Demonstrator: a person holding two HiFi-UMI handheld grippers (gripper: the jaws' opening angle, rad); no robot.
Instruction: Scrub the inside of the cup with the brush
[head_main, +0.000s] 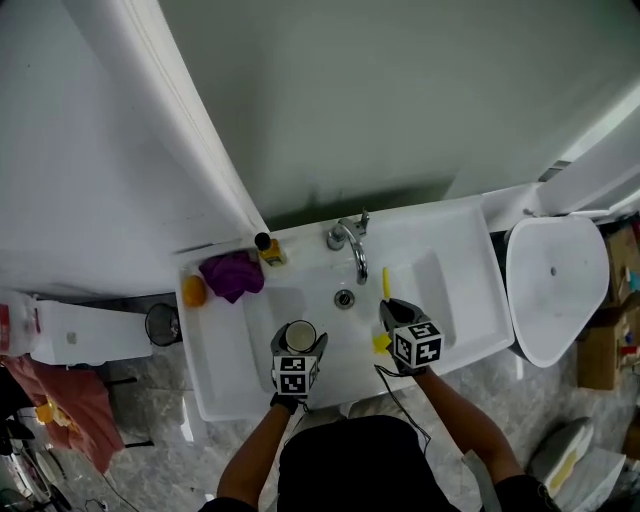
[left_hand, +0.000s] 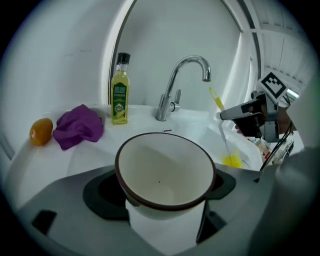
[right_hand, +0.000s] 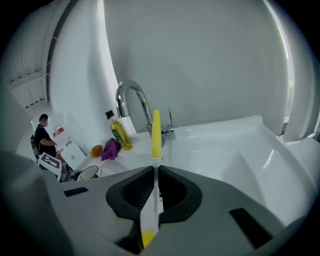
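Note:
A white cup (left_hand: 165, 170) with a brown rim sits tilted between the jaws of my left gripper (left_hand: 160, 187), its empty mouth facing the camera. In the head view the cup (head_main: 300, 334) hangs over the sink's front left, with the left gripper (head_main: 297, 356) shut on it. My right gripper (head_main: 398, 318) is shut on the brush (right_hand: 156, 134) by its thin pale shaft. The yellow handle end points toward the faucet and the yellow bristle end (left_hand: 231, 161) hangs below the jaws. The brush is outside the cup, to its right.
The white sink (head_main: 455, 260) has a chrome faucet (head_main: 350, 238) and a drain (head_main: 344, 298). A yellow bottle (left_hand: 119, 90), a purple cloth (left_hand: 79, 126) and an orange fruit (left_hand: 41, 130) lie on its left ledge. A white toilet (head_main: 555, 285) stands to the right.

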